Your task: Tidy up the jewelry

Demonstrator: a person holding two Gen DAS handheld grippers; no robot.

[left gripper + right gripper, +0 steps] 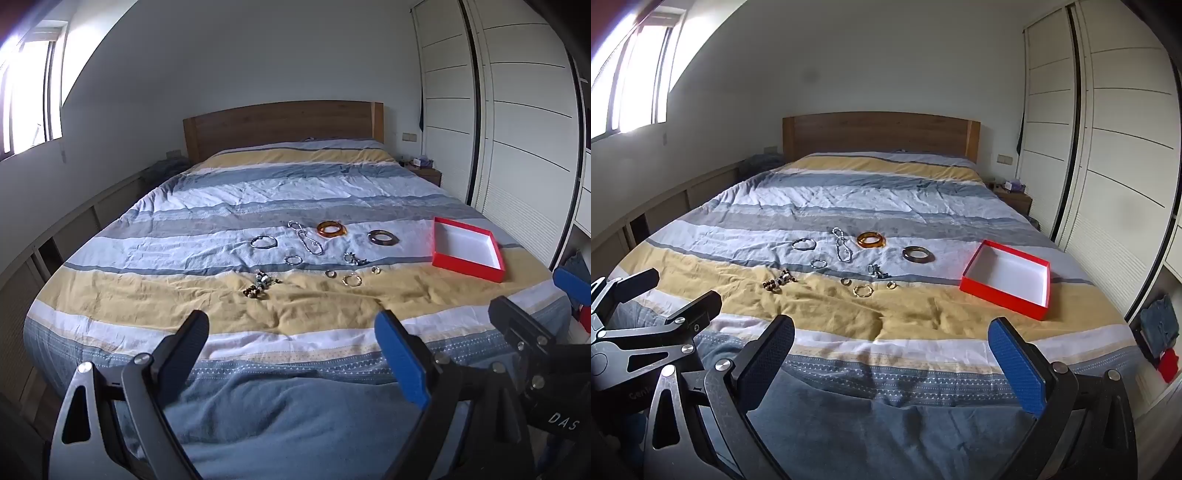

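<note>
We hold the left hand-held gripper [291,345] and the right hand-held gripper [892,349] above the foot of the bed [923,321], both with fingers spread wide and nothing between them. The jewelry lies scattered mid-bed: an amber bangle [871,240], a brown bangle [918,254], a chain [842,245] and beads [779,282]. The red box [1006,278] sits to their right, apart from them.

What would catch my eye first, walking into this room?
Probably the red box, open and empty on the bed's right side, bright against the striped quilt. Left of it lies scattered jewelry, notably an amber bangle and a dark bangle.
</note>
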